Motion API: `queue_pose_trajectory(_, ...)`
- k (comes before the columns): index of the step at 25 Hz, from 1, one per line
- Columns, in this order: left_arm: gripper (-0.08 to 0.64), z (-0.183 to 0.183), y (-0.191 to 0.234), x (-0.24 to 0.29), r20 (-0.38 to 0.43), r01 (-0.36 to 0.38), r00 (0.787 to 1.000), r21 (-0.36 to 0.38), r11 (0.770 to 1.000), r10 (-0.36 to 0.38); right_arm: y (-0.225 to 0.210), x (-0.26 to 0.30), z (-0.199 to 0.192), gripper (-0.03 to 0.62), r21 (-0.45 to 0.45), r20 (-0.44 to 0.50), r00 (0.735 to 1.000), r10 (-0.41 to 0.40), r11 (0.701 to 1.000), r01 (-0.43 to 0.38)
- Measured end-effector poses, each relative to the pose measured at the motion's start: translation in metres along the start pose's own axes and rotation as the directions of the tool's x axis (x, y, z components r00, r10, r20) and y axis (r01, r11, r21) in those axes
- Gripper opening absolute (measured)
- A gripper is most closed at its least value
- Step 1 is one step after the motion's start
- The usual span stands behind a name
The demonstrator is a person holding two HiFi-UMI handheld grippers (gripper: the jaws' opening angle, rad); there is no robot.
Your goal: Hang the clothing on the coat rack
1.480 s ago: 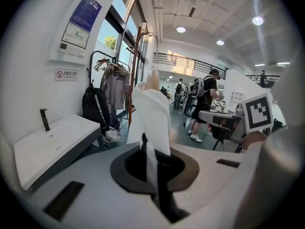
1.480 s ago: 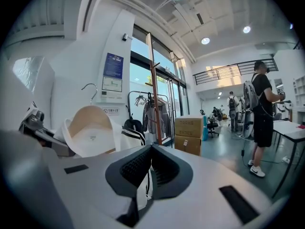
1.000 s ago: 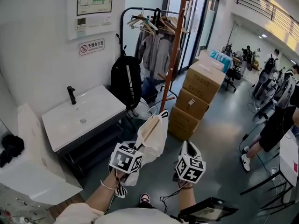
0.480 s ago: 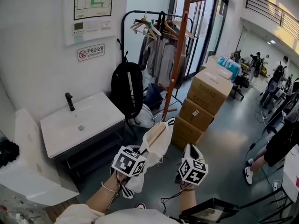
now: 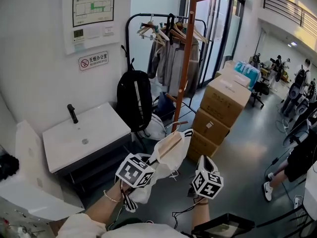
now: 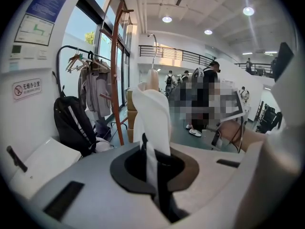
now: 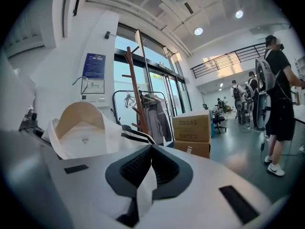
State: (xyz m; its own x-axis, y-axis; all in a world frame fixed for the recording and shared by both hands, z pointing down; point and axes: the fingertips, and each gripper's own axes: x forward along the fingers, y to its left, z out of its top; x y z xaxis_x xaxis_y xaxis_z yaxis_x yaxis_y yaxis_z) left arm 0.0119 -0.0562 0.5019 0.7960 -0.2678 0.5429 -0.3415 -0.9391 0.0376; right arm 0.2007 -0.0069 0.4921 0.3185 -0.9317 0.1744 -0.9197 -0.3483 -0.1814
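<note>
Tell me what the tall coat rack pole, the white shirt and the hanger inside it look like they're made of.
The coat rack pole looks like wood: smooth reddish-brown finish, angled pegs. The shirt is soft fabric, matte white with dark striped trim; it folds and drapes. The hanger is likely pale wood, a tan curved shoulder showing inside the collar.

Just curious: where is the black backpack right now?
In the head view, the black backpack is left of the tall wooden coat rack, beside the white washbasin.
</note>
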Motion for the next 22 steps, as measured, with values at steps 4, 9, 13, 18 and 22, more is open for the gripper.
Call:
queue_pose_trajectory(4,0.014,0.009,0.005,0.010,0.009,-0.010,1.000,-0.011,1.000,0.010,-0.004,0.011,0.002,0.023,-0.003,0.001,1.000,0.004,1.000,-0.004)
queue_pose_trajectory(9,0.014,0.020,0.003,0.026,0.010,0.018,1.000,-0.007,1.000,-0.018,-0.011,0.022,0.002,0.021,0.002,-0.005,1.000,0.002,1.000,-0.002)
queue_pose_trajectory(13,0.014,0.036,0.001,0.036,0.007,0.046,0.999,0.047,0.998,-0.046,-0.021,0.029,0.006,0.022,0.005,0.002,1.000,-0.013,1.000,0.013)
queue_pose_trajectory(18,0.014,0.051,0.008,0.039,-0.001,0.087,0.996,0.105,0.991,-0.087,-0.030,0.041,0.008,0.022,0.005,0.004,1.000,-0.026,1.000,0.026)
queue_pose_trajectory(22,0.015,0.064,0.020,0.040,-0.003,0.109,0.994,0.130,0.986,-0.110,-0.034,0.055,0.016,0.021,0.001,0.012,0.999,-0.034,0.999,0.034)
